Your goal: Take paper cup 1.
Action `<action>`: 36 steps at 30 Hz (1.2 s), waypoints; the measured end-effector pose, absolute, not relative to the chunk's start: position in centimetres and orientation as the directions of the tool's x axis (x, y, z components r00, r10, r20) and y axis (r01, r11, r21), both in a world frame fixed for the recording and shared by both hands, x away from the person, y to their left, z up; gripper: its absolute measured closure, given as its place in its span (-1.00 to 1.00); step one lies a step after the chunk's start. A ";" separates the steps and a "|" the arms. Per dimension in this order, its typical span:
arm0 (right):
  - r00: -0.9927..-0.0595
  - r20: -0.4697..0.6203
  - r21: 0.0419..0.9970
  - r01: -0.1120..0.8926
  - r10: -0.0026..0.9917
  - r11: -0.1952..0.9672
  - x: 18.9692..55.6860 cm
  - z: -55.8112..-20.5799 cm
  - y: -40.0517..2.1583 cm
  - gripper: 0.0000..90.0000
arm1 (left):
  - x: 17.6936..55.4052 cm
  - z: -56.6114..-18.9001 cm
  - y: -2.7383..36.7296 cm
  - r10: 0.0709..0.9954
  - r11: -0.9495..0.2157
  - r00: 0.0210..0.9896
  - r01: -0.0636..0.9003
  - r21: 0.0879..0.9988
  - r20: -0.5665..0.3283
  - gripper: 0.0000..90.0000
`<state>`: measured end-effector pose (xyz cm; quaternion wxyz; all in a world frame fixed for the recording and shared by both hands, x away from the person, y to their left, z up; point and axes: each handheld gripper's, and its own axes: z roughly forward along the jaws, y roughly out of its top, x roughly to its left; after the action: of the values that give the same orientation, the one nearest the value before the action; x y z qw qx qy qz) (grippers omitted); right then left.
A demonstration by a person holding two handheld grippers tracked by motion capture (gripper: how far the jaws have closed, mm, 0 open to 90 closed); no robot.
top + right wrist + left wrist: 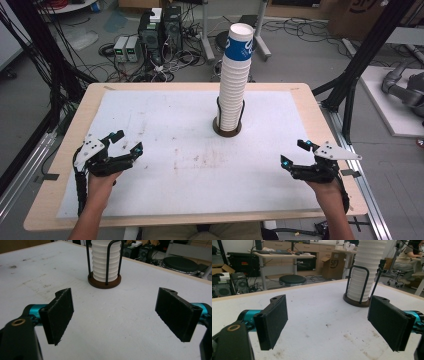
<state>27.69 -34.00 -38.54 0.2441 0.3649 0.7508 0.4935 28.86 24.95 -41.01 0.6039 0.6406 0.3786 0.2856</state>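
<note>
Cup stack (234, 85): white, ribbed with rims; top cup (240, 42) carries a blue band with white marking. Holder (104, 281): dark brown base, black wire uprights. Surface (165, 165): white sheet, brownish smudges near centre, pale wood edge. Left hand-held gripper (125, 142) and right hand-held gripper (296, 152): black, teal joints, pale grey top plates.

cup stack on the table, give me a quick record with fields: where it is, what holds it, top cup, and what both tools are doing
cup stack: tall stack of white paper cups, upright, far middle of the table
holder: round brown base with black wire posts around the lowest cups
top cup: blue band
left tool: open, holding nothing, near left of the table
right tool: open, holding nothing, near right
contact: neither tool touches the stack
</note>
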 end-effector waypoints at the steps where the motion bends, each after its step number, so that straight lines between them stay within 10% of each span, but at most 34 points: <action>1: -0.613 -0.008 0.920 0.305 0.790 0.246 27.7 -38.5 -34.1 -0.66 | 28.9 -41.0 25.0 0.831 0.014 0.550 0.140 0.990 -0.090 -0.64; 23: -0.661 0.047 0.937 0.289 0.749 0.197 28.8 -35.9 -33.0 -0.66 | 28.7 -41.0 24.4 0.825 0.002 0.559 0.141 0.990 -0.081 -0.63; 36: -0.744 0.002 0.943 0.223 0.668 0.245 33.1 -28.6 -28.7 -0.66 | 28.9 -41.1 23.8 0.805 0.006 0.585 0.154 0.988 -0.096 -0.63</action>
<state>33.11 -28.72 -28.59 0.2058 0.2924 0.7618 0.5403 28.87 23.84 -41.14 0.6062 0.6520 0.3679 0.2683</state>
